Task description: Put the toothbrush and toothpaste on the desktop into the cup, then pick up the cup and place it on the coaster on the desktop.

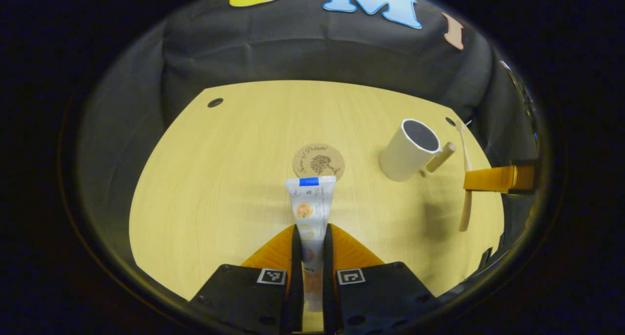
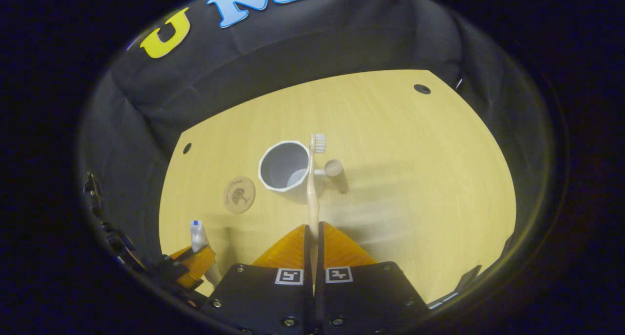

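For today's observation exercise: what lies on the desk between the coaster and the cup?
Nothing: in the right gripper view, the strip of desk between the coaster and the cup is bare wood. They stand close together, not touching.

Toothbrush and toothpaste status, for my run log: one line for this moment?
left hand-held gripper: shut on toothpaste | right hand-held gripper: shut on toothbrush | cup: empty, off coaster

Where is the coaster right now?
In the left gripper view the coaster lies bare on the desktop, just beyond the held toothpaste, left of the cup.
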The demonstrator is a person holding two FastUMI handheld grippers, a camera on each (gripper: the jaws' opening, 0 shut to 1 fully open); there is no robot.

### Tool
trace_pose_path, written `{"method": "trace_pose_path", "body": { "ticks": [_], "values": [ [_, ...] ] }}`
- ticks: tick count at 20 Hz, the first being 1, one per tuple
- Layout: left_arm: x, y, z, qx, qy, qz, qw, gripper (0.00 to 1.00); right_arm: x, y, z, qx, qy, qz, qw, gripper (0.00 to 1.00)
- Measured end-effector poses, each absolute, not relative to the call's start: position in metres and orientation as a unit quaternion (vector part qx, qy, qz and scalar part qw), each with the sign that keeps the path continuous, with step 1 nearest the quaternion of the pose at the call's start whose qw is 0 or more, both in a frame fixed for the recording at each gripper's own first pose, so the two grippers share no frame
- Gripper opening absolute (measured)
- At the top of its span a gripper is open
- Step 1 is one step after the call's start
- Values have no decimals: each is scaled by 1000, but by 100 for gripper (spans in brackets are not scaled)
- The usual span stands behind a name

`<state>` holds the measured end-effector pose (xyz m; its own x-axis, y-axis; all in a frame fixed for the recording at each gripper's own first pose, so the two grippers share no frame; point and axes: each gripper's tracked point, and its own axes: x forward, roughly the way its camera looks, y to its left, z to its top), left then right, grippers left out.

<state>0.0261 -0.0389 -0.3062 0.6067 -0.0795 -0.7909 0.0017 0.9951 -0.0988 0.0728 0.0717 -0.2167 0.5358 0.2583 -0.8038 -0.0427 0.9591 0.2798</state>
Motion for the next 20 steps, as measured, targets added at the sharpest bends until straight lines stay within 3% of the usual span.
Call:
{"method": "trace_pose_path", "body": {
  "ticks": [13,20],
  "values": [
    [22,-15,-301,-56,447,2,893,24,174,108,-175,181,392,94,897,2],
    [15,-12,-299,-57,452,9,890,24,199,114,-194,178,377,76,906,2]
  ]
}}
